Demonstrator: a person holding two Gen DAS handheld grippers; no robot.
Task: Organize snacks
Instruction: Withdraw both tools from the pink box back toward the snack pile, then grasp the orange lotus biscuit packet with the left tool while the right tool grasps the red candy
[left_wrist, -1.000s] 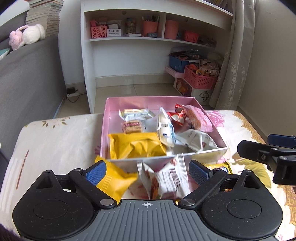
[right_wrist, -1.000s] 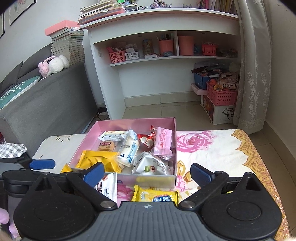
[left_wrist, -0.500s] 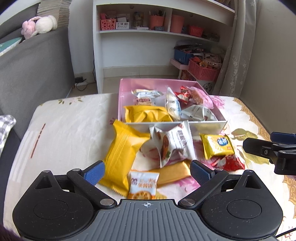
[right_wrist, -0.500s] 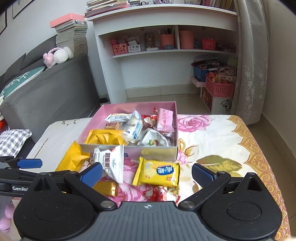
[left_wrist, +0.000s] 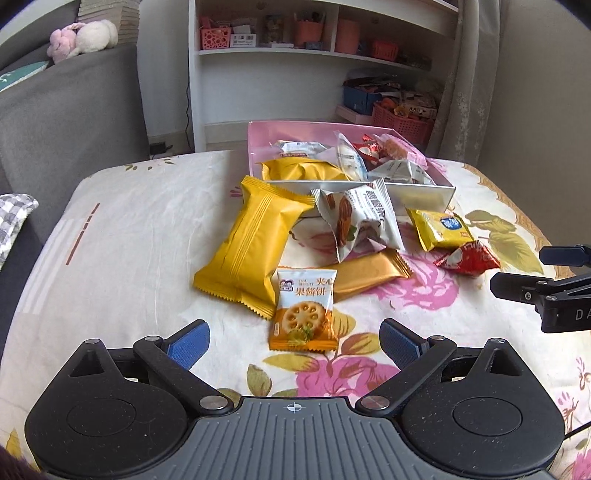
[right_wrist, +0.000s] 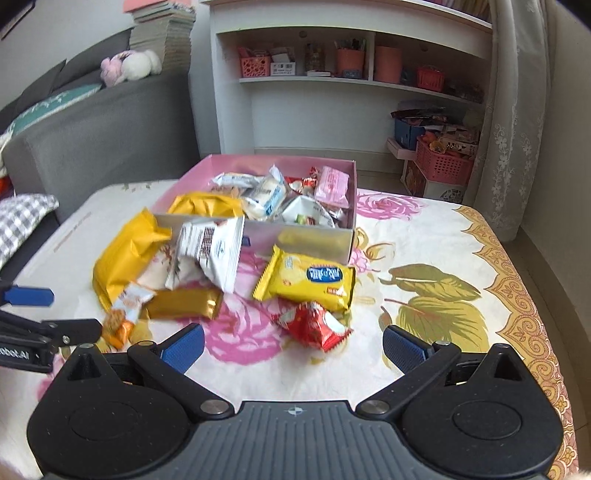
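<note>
just ahead of the wide-open, empty left tool, orange biscuit packet on the cloth

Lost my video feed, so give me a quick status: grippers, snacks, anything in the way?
Left gripper open, empty. Right gripper open, empty. Six packets loose on the cloth before the pink box; nearest left: the orange biscuit packet. Nothing in the way.

Loose snack packets lie before the box.
</note>
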